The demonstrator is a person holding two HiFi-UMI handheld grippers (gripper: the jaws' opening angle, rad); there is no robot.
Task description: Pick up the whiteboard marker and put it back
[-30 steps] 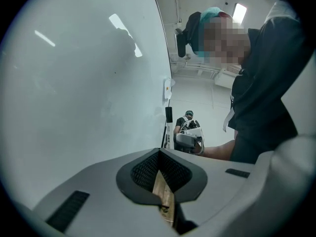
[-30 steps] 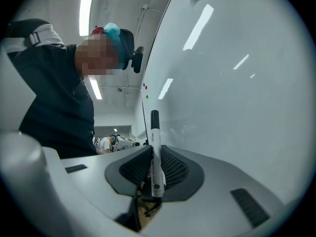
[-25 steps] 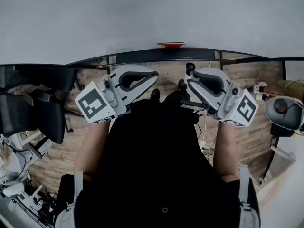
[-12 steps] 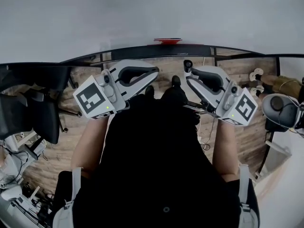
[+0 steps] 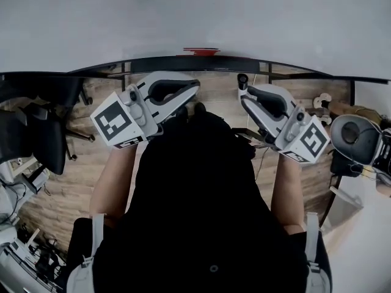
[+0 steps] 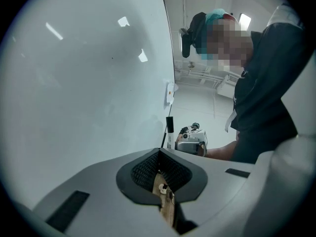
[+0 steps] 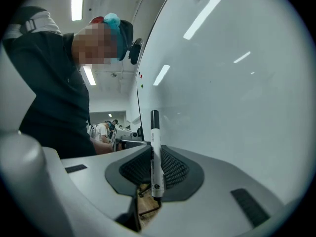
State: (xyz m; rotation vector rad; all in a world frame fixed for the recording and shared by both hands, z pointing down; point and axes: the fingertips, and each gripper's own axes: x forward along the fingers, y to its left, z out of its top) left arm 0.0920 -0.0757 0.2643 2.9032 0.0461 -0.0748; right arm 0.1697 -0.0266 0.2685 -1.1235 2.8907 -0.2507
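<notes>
The whiteboard marker (image 7: 155, 157), white-bodied with a black cap, stands upright between the pads of my right gripper (image 7: 153, 154), which is shut on it. In the head view its black cap (image 5: 242, 81) pokes up from the right gripper (image 5: 243, 96), close to the black tray rail (image 5: 183, 64) under the whiteboard (image 5: 183, 17). My left gripper (image 5: 194, 91) is level with it on the left. Its jaws (image 6: 159, 154) are shut with nothing between them. The left gripper view also shows the marker (image 6: 170, 131) held in the right gripper (image 6: 190, 143) beside the board (image 6: 89, 83).
A small red object (image 5: 200, 52) lies on the rail at the board's foot. A black office chair (image 5: 36, 139) stands at the left on the wooden floor (image 5: 79, 182). A round grey device (image 5: 351, 136) sits at the right. The person's dark torso (image 5: 195, 212) fills the lower middle.
Both grippers and the tray rail have shifted slightly up and left in the head view. The marker stays held in the right gripper; the left stays shut.
</notes>
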